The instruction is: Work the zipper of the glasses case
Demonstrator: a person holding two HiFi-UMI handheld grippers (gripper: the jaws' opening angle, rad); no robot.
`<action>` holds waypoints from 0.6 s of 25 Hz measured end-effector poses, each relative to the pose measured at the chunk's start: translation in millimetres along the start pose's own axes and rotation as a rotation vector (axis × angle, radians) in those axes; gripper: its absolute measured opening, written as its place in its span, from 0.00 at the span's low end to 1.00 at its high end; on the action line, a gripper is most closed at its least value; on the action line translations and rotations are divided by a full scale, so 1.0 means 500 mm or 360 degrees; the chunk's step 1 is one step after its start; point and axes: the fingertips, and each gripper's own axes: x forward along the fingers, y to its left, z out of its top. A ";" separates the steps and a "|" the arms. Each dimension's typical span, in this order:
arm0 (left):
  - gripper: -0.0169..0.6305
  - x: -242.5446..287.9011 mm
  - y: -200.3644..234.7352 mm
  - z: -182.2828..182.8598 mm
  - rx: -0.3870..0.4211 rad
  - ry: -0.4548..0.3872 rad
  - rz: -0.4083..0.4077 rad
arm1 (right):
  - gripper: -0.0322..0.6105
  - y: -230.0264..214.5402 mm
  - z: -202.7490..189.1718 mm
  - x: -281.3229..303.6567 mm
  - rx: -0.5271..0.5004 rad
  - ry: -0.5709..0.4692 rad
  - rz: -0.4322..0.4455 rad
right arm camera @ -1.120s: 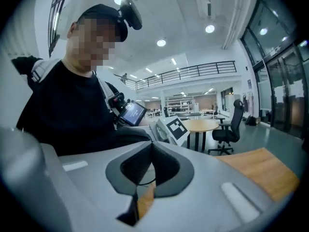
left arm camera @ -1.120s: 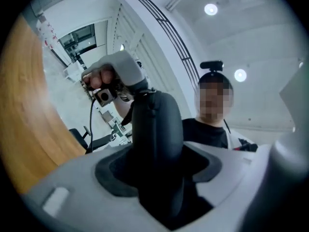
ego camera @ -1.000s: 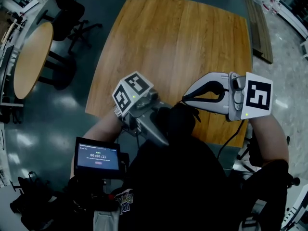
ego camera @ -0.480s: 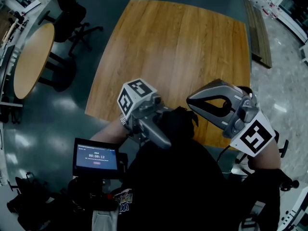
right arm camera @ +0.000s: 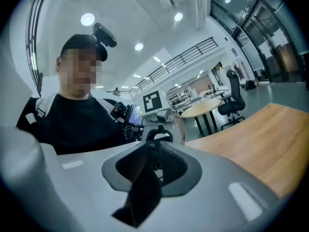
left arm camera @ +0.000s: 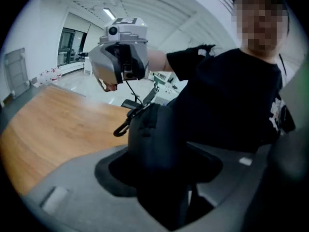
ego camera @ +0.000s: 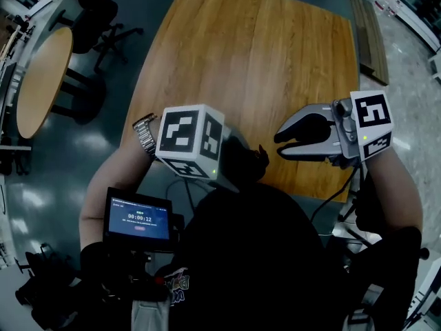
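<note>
Your left gripper (left arm camera: pixel 159 167) is clamped on the glasses case (left arm camera: pixel 153 134), its jaws standing wide because the case fills the gap between them. The case is held up in front of your chest at the 6 o'clock edge of the table (ego camera: pixel 262 54), apparently clear of the wood.

It is a dark, soft-looking, rounded case, seen end-on. A small loop-shaped pull (left arm camera: pixel 121 127) sticks out at its 11 o'clock in the left gripper view. From here I cannot tell how far the zipper is shut.

At the case's 3 o'clock in the head view, your right gripper (ego camera: pixel 281 145) points at it, just beside it. Its jaws have just been opening to a narrow slit, with nothing between them.

You are most likely at the approach, before taking the pull. Next, bring the right tips onto that loop, pinch it squarely, and hold the case steady with the left.
</note>
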 end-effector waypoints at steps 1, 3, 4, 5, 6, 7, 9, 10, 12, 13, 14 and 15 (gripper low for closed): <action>0.45 0.002 0.008 -0.009 0.0029 0.0058 0.0053 | 0.17 -0.002 -0.013 0.013 0.0021 0.0048 0.0018; 0.45 0.004 0.031 -0.025 0.0110 0.0162 0.0185 | 0.19 -0.009 -0.042 0.040 0.0108 0.0132 0.0065; 0.45 0.006 0.039 -0.031 0.0149 0.0219 0.0243 | 0.20 -0.015 -0.055 0.049 0.0177 0.0153 0.0086; 0.45 0.009 0.044 -0.037 0.0182 0.0276 0.0284 | 0.22 -0.022 -0.066 0.055 0.0251 0.0156 0.0101; 0.45 0.013 0.044 -0.041 0.0208 0.0328 0.0309 | 0.22 -0.029 -0.072 0.056 0.0318 0.0144 0.0107; 0.45 0.017 0.044 -0.044 0.0227 0.0372 0.0324 | 0.22 -0.036 -0.074 0.057 0.0372 0.0123 0.0113; 0.45 0.023 0.044 -0.046 0.0246 0.0416 0.0341 | 0.23 -0.039 -0.069 0.057 0.0439 0.0083 0.0155; 0.45 0.025 0.044 -0.045 0.0246 0.0417 0.0342 | 0.24 -0.035 -0.067 0.059 0.0458 0.0084 0.0190; 0.45 0.027 0.042 -0.044 0.0240 0.0406 0.0336 | 0.27 -0.029 -0.069 0.070 0.0475 0.0132 0.0249; 0.46 0.026 0.041 -0.046 0.0240 0.0410 0.0330 | 0.27 -0.028 -0.072 0.077 0.0480 0.0166 0.0269; 0.46 0.024 0.040 -0.051 0.0244 0.0426 0.0327 | 0.28 -0.029 -0.075 0.084 0.0489 0.0198 0.0286; 0.46 0.022 0.041 -0.056 0.0248 0.0447 0.0329 | 0.27 -0.029 -0.077 0.089 0.0500 0.0224 0.0300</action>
